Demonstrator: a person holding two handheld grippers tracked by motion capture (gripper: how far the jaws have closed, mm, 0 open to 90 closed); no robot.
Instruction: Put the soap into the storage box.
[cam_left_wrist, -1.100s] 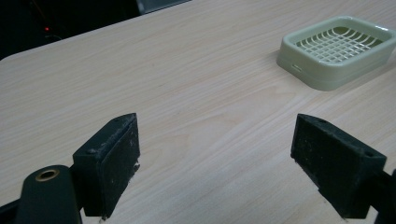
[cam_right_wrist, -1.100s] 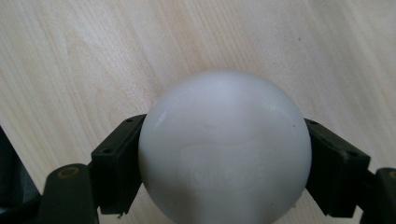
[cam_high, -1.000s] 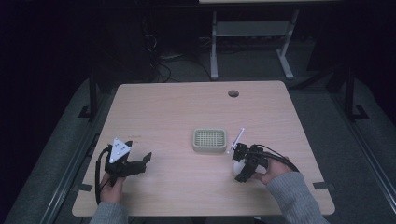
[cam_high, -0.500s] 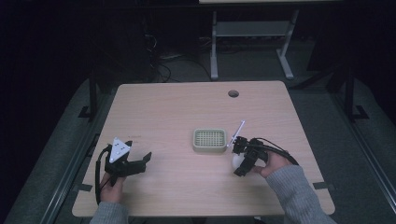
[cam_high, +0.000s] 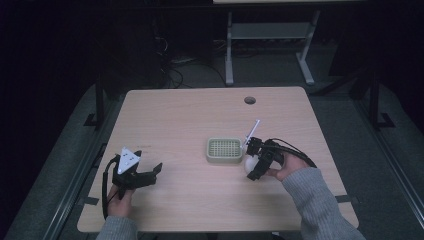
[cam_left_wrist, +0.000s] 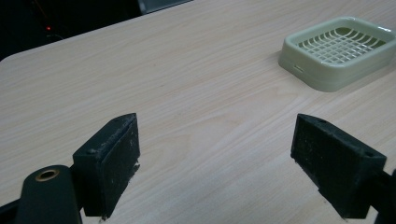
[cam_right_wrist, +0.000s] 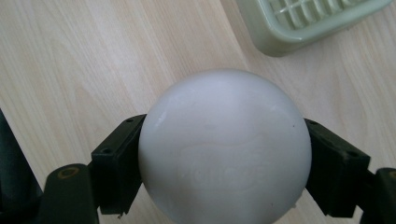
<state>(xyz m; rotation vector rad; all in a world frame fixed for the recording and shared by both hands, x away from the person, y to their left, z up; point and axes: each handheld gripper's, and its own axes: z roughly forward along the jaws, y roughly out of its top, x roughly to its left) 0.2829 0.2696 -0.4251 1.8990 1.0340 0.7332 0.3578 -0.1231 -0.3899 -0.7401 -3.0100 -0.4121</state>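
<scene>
The right claw (cam_high: 251, 161) has the white soap bar (cam_right_wrist: 224, 144) squeezed between its two black jaws, one pad on each flank, and it's carrying it just off the near right corner of the pale green soap dish (cam_high: 224, 150). From the right claw's own camera the dish's corner sits up ahead and off to one side, close but not touching, so my read is that the coming move is a short carry across toward the dish and then a set-down on the grid. The bar looks rounded and smooth, and I can't tell which way its long axis runs from here. The dish itself is empty, slotted grid bare. Over on the other side, the left claw (cam_high: 150, 175) rests low on the counter (cam_high: 180, 115) with jaws spread wide, nothing between them, well apart from the dish.
</scene>
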